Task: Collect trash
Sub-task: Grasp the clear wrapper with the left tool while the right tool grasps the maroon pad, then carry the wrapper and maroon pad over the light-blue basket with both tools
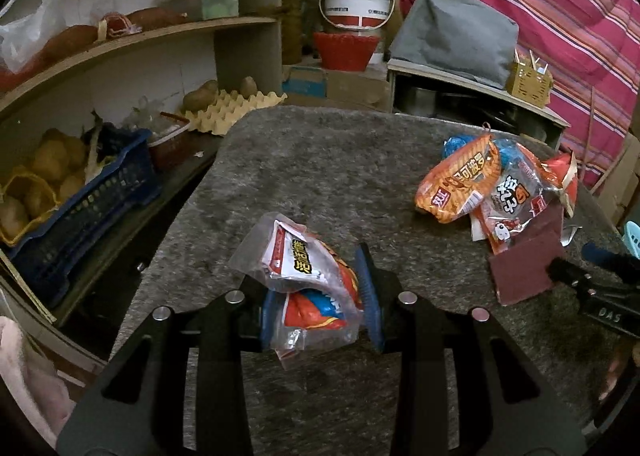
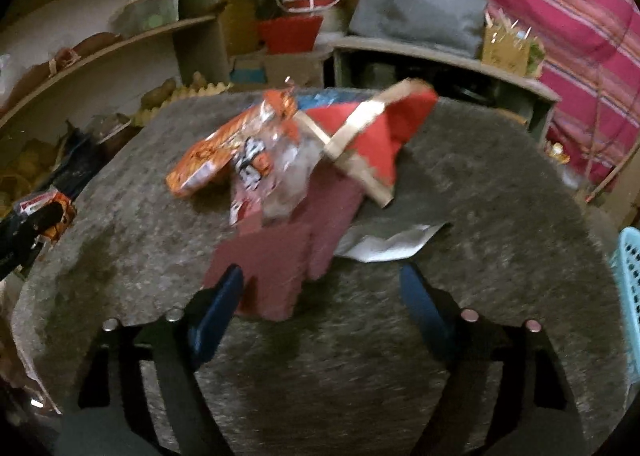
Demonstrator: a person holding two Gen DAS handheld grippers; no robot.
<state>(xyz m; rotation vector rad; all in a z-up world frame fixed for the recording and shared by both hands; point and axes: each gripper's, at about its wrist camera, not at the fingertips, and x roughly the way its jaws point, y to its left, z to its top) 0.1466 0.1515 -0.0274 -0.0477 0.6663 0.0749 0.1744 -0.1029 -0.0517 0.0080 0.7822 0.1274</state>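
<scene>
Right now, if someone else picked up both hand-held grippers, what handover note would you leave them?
Left hand-held gripper: shut on a crumpled snack wrapper, lifted off the grey table.
Right hand-held gripper: open, a dark red sheet between its fingers, not gripped.
Pile at the table's far right: orange packet, clear wrappers, red paper, white scrap.
Done: one wrapper picked up.
Left: bin it, clear the pile. Light blue basket at the right edge.
</scene>
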